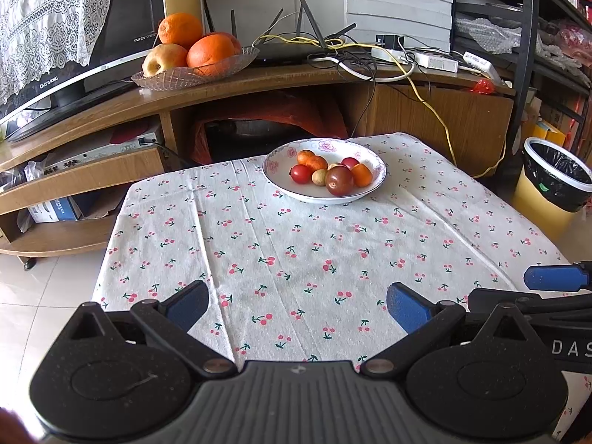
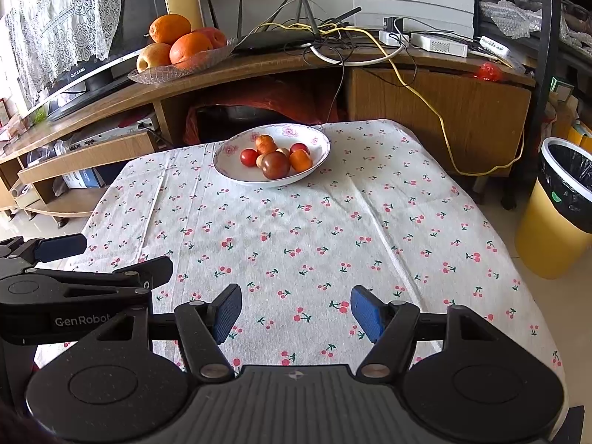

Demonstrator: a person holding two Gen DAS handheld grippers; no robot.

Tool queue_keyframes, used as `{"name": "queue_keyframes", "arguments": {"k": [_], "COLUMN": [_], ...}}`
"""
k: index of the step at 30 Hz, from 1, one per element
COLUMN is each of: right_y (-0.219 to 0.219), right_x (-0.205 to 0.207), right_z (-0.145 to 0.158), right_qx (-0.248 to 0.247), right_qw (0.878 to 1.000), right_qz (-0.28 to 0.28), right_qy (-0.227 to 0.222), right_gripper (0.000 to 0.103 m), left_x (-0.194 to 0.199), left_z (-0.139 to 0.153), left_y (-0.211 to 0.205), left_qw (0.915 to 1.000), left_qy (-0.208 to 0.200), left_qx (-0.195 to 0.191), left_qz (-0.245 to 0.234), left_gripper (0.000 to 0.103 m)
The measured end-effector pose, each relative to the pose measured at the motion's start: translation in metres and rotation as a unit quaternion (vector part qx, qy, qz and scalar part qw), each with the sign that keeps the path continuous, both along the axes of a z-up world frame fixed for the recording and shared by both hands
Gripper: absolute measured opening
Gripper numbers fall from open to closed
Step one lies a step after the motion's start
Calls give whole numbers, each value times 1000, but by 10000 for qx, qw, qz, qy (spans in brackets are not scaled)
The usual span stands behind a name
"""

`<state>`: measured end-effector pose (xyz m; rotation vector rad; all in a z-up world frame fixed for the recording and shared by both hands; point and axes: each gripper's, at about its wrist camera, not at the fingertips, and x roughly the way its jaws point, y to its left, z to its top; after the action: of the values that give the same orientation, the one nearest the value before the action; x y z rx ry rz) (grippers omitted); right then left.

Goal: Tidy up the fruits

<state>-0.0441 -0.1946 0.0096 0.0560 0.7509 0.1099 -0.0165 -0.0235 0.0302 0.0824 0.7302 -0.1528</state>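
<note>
A white flowered bowl [image 1: 373,181] stands at the far side of the cherry-print tablecloth [image 1: 296,259]. It holds several small fruits: a dark red one [image 1: 339,180], small orange ones [image 1: 361,174], a red one [image 1: 300,174]. The bowl also shows in the right wrist view [image 2: 229,170]. My left gripper [image 1: 298,305] is open and empty above the near part of the table. My right gripper [image 2: 296,312] is open and empty, beside the left one. A glass dish [image 1: 222,68] with oranges [image 1: 210,53] and an apple [image 1: 164,58] stands on the wooden TV stand behind.
The wooden TV stand [image 1: 296,77] runs behind the table, with a TV [image 1: 74,37], a router [image 1: 292,51] and tangled cables [image 1: 370,66]. A yellow bin [image 1: 551,185] with a black bag stands on the floor at right. A dark shelf rack [image 1: 525,37] rises at far right.
</note>
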Motion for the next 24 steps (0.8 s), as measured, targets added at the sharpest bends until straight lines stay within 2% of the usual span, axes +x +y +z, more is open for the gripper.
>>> {"name": "queue_keyframes", "arguments": {"k": [24], "right_y": [0], "right_x": [-2], "right_z": [-2], "right_qx": [-3], "right_qw": [10000], "right_qz": [-10], "right_qy": [31], "right_gripper": [62], "left_x": [-3], "left_z": [0], "left_y": [-2], "left_qw": [10000], "left_qy": [-44], "left_qx": [54], "left_qz": [-19], "left_gripper": [103]}}
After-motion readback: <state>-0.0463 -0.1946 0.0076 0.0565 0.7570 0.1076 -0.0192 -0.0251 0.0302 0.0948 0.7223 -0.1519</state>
